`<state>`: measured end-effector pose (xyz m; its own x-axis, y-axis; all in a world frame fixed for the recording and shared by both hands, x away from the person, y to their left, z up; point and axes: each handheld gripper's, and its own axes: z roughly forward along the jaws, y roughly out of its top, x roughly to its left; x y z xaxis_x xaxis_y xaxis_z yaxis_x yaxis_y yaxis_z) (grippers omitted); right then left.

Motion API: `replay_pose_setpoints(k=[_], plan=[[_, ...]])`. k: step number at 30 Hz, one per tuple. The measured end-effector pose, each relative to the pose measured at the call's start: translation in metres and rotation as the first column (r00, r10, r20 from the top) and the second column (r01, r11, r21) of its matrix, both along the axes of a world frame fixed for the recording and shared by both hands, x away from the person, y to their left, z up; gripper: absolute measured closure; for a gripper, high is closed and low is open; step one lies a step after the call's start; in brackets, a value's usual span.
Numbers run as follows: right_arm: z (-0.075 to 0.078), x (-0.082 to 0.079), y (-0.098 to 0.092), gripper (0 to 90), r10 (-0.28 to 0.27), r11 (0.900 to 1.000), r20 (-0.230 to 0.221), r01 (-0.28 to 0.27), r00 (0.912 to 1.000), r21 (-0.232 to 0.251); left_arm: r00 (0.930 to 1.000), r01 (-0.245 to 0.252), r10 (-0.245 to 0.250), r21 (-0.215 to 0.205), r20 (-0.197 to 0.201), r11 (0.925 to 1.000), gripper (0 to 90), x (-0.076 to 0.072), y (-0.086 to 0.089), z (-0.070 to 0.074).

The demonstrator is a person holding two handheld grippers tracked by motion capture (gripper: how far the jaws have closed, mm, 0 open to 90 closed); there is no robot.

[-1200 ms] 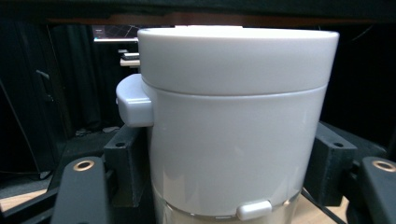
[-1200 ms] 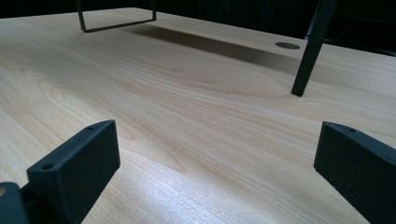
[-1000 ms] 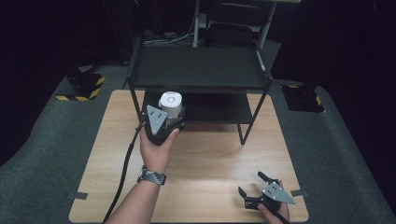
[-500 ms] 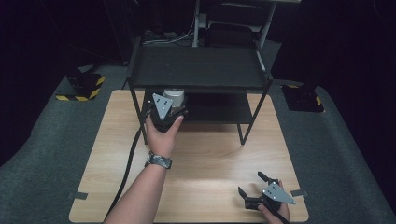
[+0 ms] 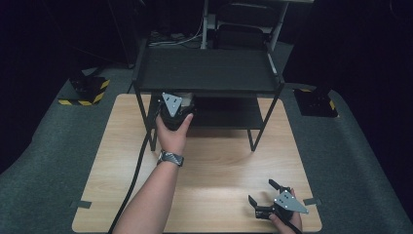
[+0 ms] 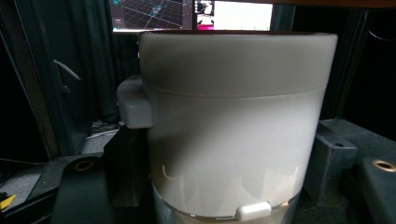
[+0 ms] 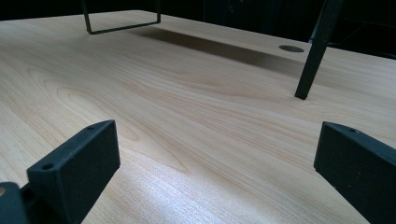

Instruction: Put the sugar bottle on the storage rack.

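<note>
Left gripper view: left tongs (image 6: 224, 196) clamp an unlabelled white canister (image 6: 233, 126); right tongs (image 7: 215, 172) gape wide.

Wooden table (image 5: 219, 170) bare; monitors (image 6: 191, 14) lit behind; grey carpet (image 5: 360, 161)

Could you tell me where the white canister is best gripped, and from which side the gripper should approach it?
Probably across the smooth round wall of the white canister, mid-height, coming in level from the side, as the left gripper does. The body stands upright and wide, so jaws span its sides. The grey latch and the small tab near the base are best kept off the pads.
</note>
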<state>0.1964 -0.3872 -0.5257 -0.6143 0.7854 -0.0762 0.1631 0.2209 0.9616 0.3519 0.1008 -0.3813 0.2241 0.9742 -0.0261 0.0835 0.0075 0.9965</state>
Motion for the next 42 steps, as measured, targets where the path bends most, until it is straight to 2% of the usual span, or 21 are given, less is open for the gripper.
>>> replay_pose_setpoints(k=[4, 7, 21, 22, 26, 27, 29, 31, 36, 42], plan=[[0.000, 0.000, 0.000, 0.1, 0.002, 1.000, 0.001, -0.002, 1.0000, -0.001, 1.0000, -0.007, 0.007, 0.002, -0.002, 1.0000, 29.7, 0.002, -0.002, -0.002], [0.000, 0.000, 0.000, 0.1, 0.002, 1.000, 0.002, -0.002, 1.0000, -0.001, 0.9999, -0.010, 0.010, 0.018, 0.008, 0.9998, 29.7, 0.002, -0.004, -0.005], [0.000, 0.000, 0.001, 0.1, 0.000, 1.000, 0.003, 0.000, 1.0000, -0.003, 1.0000, -0.003, 0.003, -0.008, -0.004, 1.0000, 29.0, 0.002, -0.002, -0.004], [0.000, 0.000, 0.001, 0.1, 0.000, 1.000, 0.004, 0.000, 1.0000, -0.004, 1.0000, -0.005, 0.005, -0.008, -0.004, 1.0000, 27.9, 0.002, -0.001, -0.003], [0.000, 0.000, 0.001, 0.1, 0.000, 1.000, 0.004, 0.000, 1.0000, -0.004, 0.9999, 0.004, -0.004, -0.001, -0.012, 1.0000, 10.0, 0.000, 0.000, 0.000], [0.000, 0.000, 0.001, 0.1, 0.000, 1.000, 0.004, 0.000, 1.0000, -0.004, 0.9999, 0.003, -0.003, 0.003, -0.014, 1.0000, 8.0, -0.001, -0.001, 0.000], [0.000, -0.001, 0.001, 0.1, -0.001, 1.000, 0.004, 0.001, 1.0000, -0.005, 0.9999, 0.004, -0.003, 0.018, -0.012, 0.9998, 2.1, -0.004, -0.001, 0.001], [0.000, -0.001, 0.001, 0.1, -0.001, 1.000, 0.004, 0.001, 1.0000, -0.006, 0.9998, 0.017, -0.017, 0.016, -0.006, 0.9997, 0.6, -0.008, 0.003, 0.001], [0.000, -0.001, 0.002, 0.1, -0.005, 1.000, 0.004, 0.005, 1.0000, -0.007, 0.9981, 0.058, -0.058, 0.001, 0.022, 0.9983, 0.6, -0.021, 0.013, 0.000], [0.000, -0.001, 0.002, 0.1, -0.007, 1.000, 0.004, 0.007, 1.0000, -0.009, 0.9957, 0.083, -0.082, -0.011, 0.042, 0.9965, 0.6, -0.042, 0.025, -0.001]])
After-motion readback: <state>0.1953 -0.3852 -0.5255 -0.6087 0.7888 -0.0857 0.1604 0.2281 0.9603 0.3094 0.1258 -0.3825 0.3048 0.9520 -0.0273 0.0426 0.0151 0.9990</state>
